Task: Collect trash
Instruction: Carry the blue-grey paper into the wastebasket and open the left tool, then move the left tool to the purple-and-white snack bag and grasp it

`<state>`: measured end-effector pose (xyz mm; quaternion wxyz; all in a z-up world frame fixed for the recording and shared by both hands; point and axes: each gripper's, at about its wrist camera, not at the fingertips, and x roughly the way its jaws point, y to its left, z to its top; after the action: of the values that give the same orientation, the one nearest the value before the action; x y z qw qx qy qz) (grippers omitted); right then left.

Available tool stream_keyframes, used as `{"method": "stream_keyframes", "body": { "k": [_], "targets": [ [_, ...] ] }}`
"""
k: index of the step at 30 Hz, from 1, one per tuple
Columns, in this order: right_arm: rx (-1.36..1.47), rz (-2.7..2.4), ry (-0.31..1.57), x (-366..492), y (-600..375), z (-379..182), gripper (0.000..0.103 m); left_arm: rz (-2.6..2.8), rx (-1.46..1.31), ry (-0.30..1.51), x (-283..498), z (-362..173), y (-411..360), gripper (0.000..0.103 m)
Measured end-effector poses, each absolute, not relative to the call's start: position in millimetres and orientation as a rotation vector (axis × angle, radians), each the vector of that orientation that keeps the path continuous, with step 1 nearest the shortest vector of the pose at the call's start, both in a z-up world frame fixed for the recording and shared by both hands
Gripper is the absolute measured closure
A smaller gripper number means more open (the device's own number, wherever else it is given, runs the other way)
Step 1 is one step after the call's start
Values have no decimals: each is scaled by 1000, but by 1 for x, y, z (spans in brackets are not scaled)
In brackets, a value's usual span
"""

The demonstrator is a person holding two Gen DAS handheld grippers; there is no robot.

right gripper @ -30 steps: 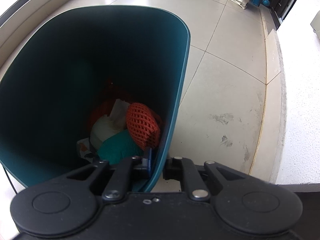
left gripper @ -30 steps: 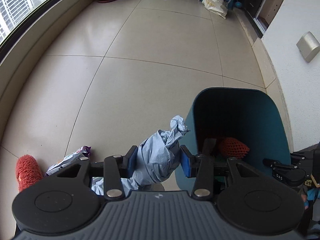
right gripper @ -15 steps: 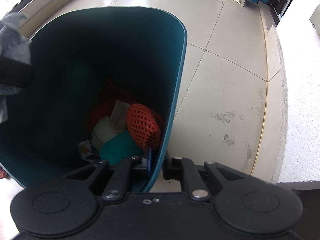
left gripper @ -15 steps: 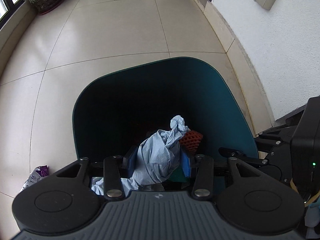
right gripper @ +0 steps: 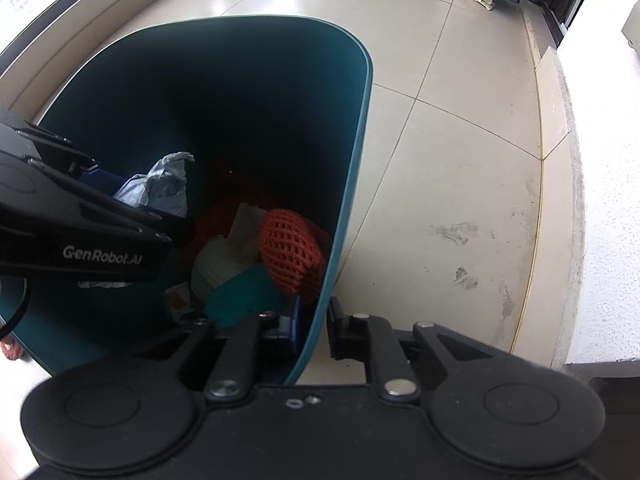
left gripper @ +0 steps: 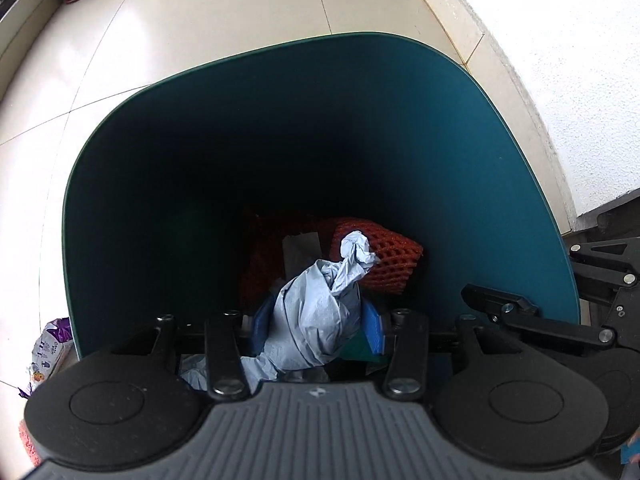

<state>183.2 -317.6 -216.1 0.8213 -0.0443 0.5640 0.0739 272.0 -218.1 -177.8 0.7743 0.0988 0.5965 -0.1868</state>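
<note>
The left gripper (left gripper: pixel 316 330), clamped on a crumpled pale-blue tissue wad (left gripper: pixel 320 320), hangs inside the teal plastic bin (left gripper: pixel 500 184), whose rim the right gripper (right gripper: pixel 312 328) pinches. An orange foam net (right gripper: pixel 290 254) lies binned; a purple-white wrapper (left gripper: pixel 50 350) waits on the floor at left.

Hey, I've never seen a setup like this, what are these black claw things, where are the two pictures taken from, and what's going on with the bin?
They are hand-held two-finger grippers, one in each of a person's hands, each carrying a camera that looks along its fingers. One picture comes from the left gripper, which is clamped on crumpled blue paper inside the mouth of the teal bin. The other comes from the right gripper, which pinches the bin's rim to steady it. Inside the bin lie an orange foam net, white paper and something teal. On the tiled floor beside the bin lies a snack wrapper.
</note>
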Motion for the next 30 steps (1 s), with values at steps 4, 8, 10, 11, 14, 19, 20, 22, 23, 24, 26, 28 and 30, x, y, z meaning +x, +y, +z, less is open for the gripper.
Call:
{"method": "stream_keyframes", "body": {
  "k": [4, 8, 10, 11, 14, 19, 20, 22, 23, 24, 26, 28, 30],
  "targets": [
    [-95, 155, 1201, 184, -318, -216, 90, -420, 179, 1256, 268, -168, -208, 41],
    [-102, 153, 1202, 185, -315, -216, 90, -441, 123, 1236, 267, -156, -197, 34],
    [-108, 150, 1202, 185, -314, -216, 90, -422, 106, 1235, 267, -150, -191, 34],
    [-108, 149, 1203, 185, -313, -217, 90, -422, 97, 1233, 265, -145, -187, 34],
    [-108, 148, 1203, 184, -312, -218, 90, -433, 88, 1177, 256, -120, -164, 34],
    [-96, 150, 1210, 184, -310, -219, 90, -355, 57, 1093, 253, -88, -101, 23],
    [-99, 151, 1212, 185, -309, -220, 90, -322, 49, 1085, 253, -85, -85, 23],
    [-98, 152, 1215, 185, -308, -221, 90, -262, 22, 1079, 255, -81, -54, 23],
    [-98, 154, 1217, 186, -306, -221, 90, -236, 6, 1083, 256, -82, -40, 23],
    [-100, 156, 1219, 186, -304, -221, 90, -205, -11, 1092, 259, -84, -25, 23],
    [-118, 165, 1221, 187, -300, -223, 90, -152, -33, 1104, 262, -89, 0, 23],
    [-132, 172, 1223, 188, -294, -225, 90, -94, -42, 1125, 268, -102, 22, 23],
    [-139, 178, 1227, 189, -291, -226, 90, -37, -48, 1148, 272, -116, 44, 23]
  ]
}}
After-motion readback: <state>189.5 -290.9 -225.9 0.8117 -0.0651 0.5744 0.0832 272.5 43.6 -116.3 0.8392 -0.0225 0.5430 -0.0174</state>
